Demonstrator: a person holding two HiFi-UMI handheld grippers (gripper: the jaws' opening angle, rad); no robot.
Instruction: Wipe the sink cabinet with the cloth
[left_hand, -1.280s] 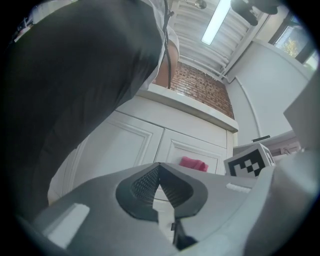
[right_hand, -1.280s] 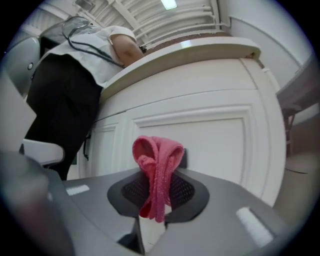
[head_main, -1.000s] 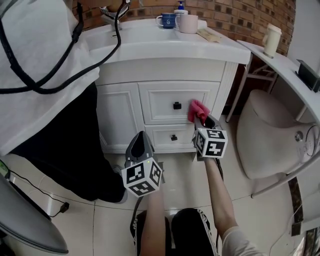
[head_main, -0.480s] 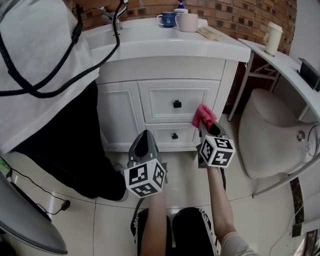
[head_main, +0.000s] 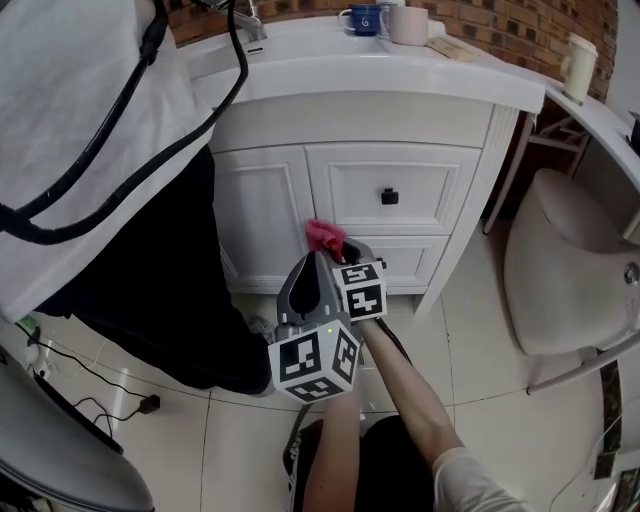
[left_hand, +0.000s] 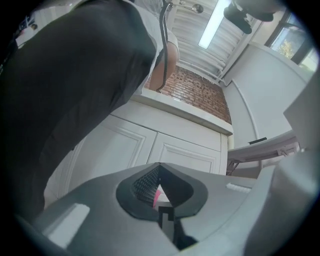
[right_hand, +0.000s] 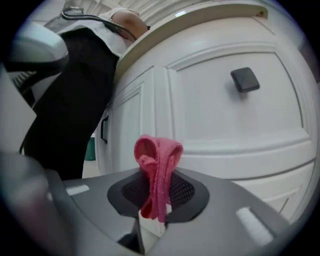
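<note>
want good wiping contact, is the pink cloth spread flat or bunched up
Bunched up. The right gripper view shows the cloth as a folded wad pinched between the right tool's jaws, its looped end sticking out.

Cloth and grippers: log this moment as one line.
right gripper: shut on pink cloth | cloth: by cabinet front, contact unclear | left gripper: shut, empty

Left gripper (head_main: 313, 263), grey moulded shell, right gripper (head_main: 338, 250), same shell, dark ribbed pads (right_hand: 183, 190), white marker cubes (head_main: 312, 362) (black square codes on each face), small green light (head_main: 328, 330), white short sleeve (head_main: 466, 476), dark shorts (head_main: 385, 455).
</note>
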